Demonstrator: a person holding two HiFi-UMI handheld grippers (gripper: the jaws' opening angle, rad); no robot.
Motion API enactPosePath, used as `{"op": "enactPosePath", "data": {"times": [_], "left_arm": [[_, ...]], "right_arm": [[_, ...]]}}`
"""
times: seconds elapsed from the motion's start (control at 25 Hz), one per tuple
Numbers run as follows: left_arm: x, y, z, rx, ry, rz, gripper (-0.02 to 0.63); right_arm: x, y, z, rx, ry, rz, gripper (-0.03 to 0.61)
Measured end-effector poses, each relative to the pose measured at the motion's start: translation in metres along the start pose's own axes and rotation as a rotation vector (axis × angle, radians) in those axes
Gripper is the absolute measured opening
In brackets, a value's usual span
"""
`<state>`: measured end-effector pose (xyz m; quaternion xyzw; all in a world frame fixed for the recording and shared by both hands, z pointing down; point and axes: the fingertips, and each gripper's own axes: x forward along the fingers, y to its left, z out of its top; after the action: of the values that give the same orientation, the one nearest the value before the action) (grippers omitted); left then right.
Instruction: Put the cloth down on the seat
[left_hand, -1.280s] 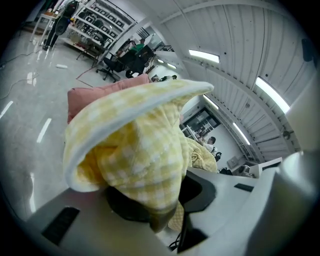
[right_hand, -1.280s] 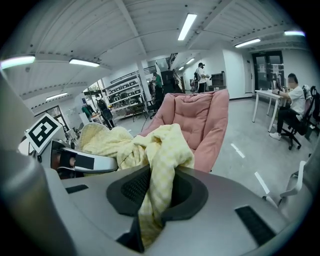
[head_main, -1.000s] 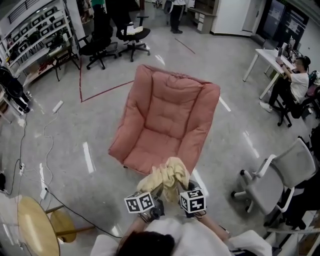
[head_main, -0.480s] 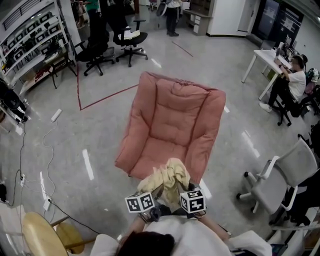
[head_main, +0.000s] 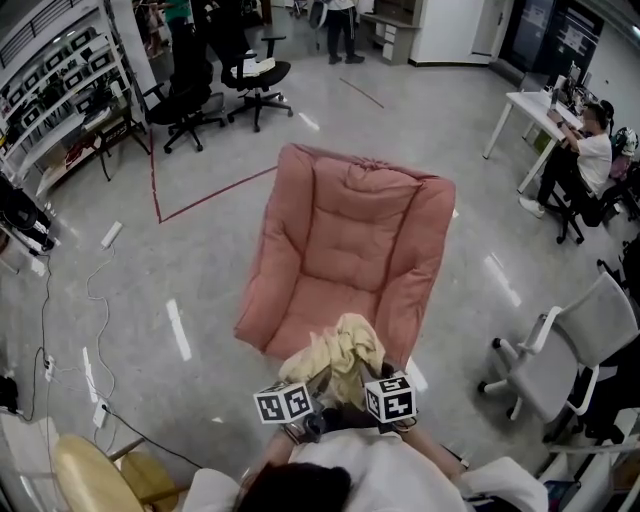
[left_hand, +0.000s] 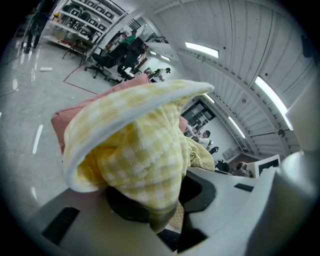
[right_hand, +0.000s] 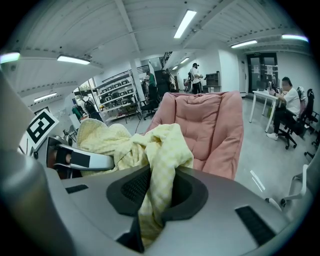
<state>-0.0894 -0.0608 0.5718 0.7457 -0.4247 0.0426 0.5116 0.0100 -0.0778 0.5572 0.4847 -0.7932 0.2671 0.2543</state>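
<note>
A yellow checked cloth (head_main: 340, 355) hangs bunched between both grippers, just above the front edge of the pink padded seat (head_main: 340, 250). My left gripper (head_main: 305, 395) is shut on one part of the cloth (left_hand: 145, 150), which fills the left gripper view. Another fold of the cloth (right_hand: 160, 160) is pinched in my right gripper (head_main: 365, 385), with the pink seat (right_hand: 210, 125) right behind it. The left gripper's body (right_hand: 75, 159) shows at the left of the right gripper view.
A white office chair (head_main: 560, 350) stands to the right, black office chairs (head_main: 230, 80) at the back left. A wooden stool (head_main: 90, 475) is near my left side. Cables (head_main: 95, 300) run over the floor. A person sits at a desk (head_main: 545, 110) at the far right.
The seat has come slightly nearer and more central in the head view. Both grippers keep the cloth held in the same way.
</note>
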Motion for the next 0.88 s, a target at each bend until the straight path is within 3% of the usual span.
{"op": "enactPosePath", "data": {"times": [0.88], "left_arm": [[0.059,0.012,0.052,-0.012,0.01,0.036,0.129]], "right_arm": [[0.054,-0.043,0.045,-0.017,0.03,0.009,0.08]]}}
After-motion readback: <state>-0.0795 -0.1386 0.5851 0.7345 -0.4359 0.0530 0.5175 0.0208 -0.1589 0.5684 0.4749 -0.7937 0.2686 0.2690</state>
